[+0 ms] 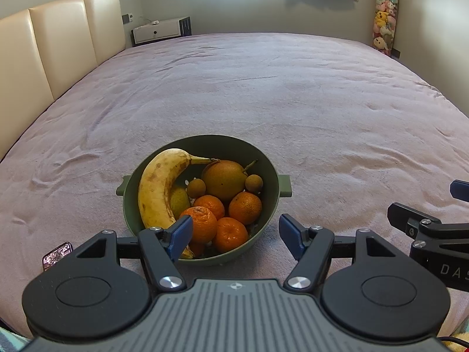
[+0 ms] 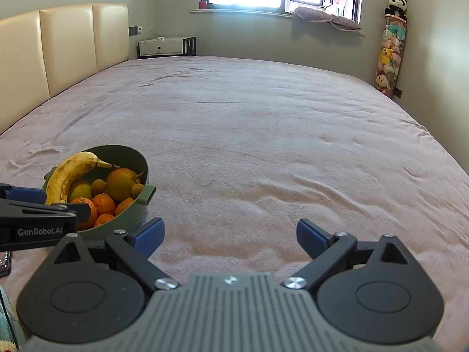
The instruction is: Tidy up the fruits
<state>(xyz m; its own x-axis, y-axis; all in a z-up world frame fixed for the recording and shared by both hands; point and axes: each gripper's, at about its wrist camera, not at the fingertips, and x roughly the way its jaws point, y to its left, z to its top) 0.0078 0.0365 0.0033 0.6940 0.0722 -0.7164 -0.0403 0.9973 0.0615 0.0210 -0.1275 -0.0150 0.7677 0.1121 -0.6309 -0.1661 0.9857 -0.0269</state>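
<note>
A green bowl [image 1: 268, 173] with two handles sits on the bed, also in the right wrist view [image 2: 137, 158]. It holds a spotted banana [image 1: 155, 187], a brown pear [image 1: 224, 179], several tangerines [image 1: 244, 207], two small longans [image 1: 253, 183] and a green fruit [image 1: 179, 201]. My left gripper [image 1: 236, 236] is open and empty, its fingertips over the bowl's near rim. My right gripper [image 2: 230, 237] is open and empty over bare bedcover, to the right of the bowl.
The pink bedcover [image 2: 278, 135] stretches far ahead and right. A cream headboard [image 1: 44, 50] runs along the left. A phone [image 1: 57, 255] lies near the left gripper. A nightstand [image 2: 167, 46] and a hanging toy holder [image 2: 391, 55] stand by the far wall.
</note>
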